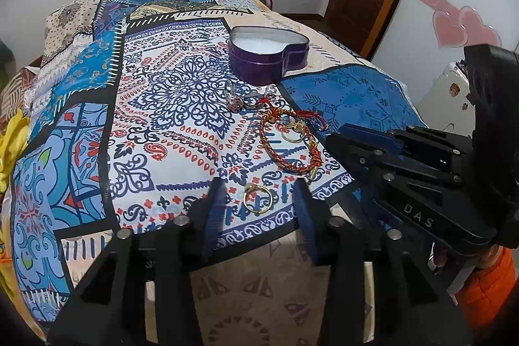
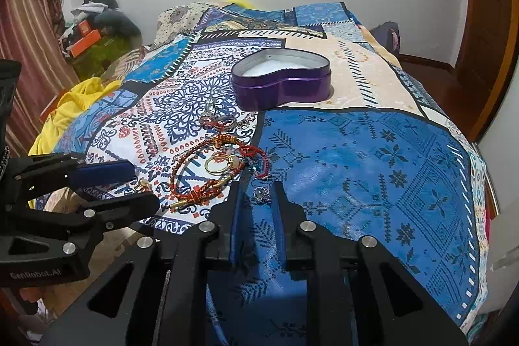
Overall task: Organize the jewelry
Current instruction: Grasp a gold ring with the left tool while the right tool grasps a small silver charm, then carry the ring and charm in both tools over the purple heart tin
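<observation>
Left gripper fingers half open around a gold ring; right gripper fingers pinch a small clear ring on the bed.

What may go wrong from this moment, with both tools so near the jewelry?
1. The gold ring lies flat on soft bedcloth between the open fingers of the left tool; they may pinch cloth, or the ring may slip out.
2. The small silver piece at the right tool lies close to the red cord, which may snag and be dragged along.
</observation>
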The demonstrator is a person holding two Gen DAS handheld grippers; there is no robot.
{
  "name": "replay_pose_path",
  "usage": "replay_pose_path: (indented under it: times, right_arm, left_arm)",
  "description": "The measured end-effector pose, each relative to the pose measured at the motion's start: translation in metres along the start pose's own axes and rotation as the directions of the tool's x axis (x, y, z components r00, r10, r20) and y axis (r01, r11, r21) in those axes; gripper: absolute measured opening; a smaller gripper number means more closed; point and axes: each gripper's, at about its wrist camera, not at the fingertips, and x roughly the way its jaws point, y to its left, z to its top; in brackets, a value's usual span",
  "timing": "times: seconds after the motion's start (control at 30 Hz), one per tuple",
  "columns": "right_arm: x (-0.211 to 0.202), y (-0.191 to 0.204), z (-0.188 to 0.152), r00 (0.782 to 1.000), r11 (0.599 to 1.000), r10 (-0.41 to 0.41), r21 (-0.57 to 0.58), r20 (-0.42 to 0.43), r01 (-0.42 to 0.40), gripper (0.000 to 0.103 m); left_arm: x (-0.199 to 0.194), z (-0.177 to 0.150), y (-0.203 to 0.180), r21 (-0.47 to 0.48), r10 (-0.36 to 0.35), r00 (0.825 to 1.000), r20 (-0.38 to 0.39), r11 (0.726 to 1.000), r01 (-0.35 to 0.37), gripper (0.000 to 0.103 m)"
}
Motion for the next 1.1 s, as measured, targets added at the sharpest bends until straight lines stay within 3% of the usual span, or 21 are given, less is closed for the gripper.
replay_pose_path:
  times: [0.1,0.17,0.53,1.1]
  right_arm:
    - [0.001,0.001,0.001,1.000,1.000,0.001,-0.004,-0.002,-0.001,0.010]
    - [0.001,0.003,0.001,1.000,1.000,0.000,-0.008,-0.002,0.000,0.009]
    - [-0.011,0.003,0.006,1.000,1.000,0.001,0.004,0.031,-0.001,0.009]
    - [-0.047,-0.002,0.036,0.985,0.999,-0.050,0.018,0.167,0.047,0.009]
  left_arm:
    - [0.002,-0.001,-0.002,0.011,0.007,1.000,0.000,1.000,-0.007,0.031]
    - [0.002,-0.003,-0.003,0.019,0.014,1.000,-0.002,1.000,-0.014,0.018]
    - [-0.007,0.003,0.000,-0.002,0.003,1.000,0.010,1.000,-0.003,0.018]
    - [-0.046,0.048,-0.001,0.004,-0.001,0.986,0.170,1.000,0.000,0.018]
